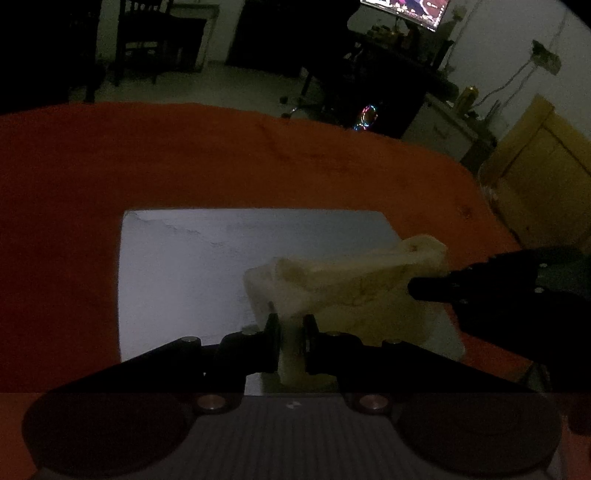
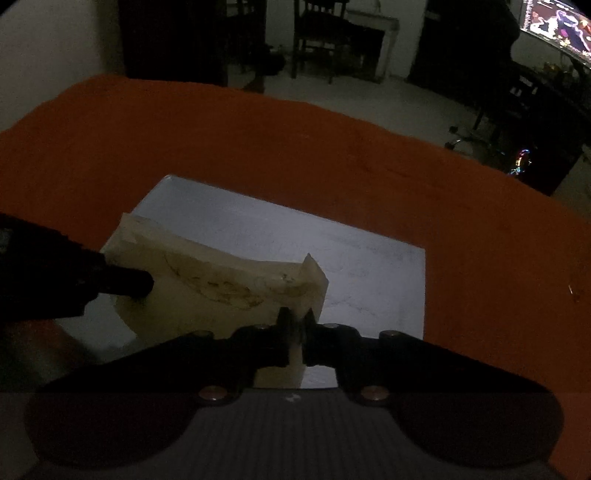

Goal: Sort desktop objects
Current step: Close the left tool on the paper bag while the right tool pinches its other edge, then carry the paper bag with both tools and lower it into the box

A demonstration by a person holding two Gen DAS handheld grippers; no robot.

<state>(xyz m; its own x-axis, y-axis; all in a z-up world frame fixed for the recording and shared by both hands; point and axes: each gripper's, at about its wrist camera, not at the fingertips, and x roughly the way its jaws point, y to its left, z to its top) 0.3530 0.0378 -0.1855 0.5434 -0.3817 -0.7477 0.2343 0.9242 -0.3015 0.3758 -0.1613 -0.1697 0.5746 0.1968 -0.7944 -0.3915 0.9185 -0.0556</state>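
Note:
A cream-coloured, box-like container (image 1: 343,291) rests on a white sheet (image 1: 184,266) spread over the orange tablecloth (image 1: 184,158). My left gripper (image 1: 291,325) is shut on the container's near left corner, with the wall pinched between its pads. My right gripper (image 1: 413,288) comes in from the right and grips the container's other end. In the right wrist view, the right gripper (image 2: 295,321) is shut on a thin corner of the container (image 2: 207,280), and the left gripper (image 2: 147,284) holds its left side. The white sheet (image 2: 369,266) lies underneath. The room is dark.
The orange table's far edge (image 1: 295,118) curves across the view, with pale floor beyond. A yellow cabinet (image 1: 543,155) stands close to the table's right side. Dark chairs (image 2: 317,33), a lit screen (image 2: 554,26) and a computer with coloured lights (image 1: 367,116) stand further back.

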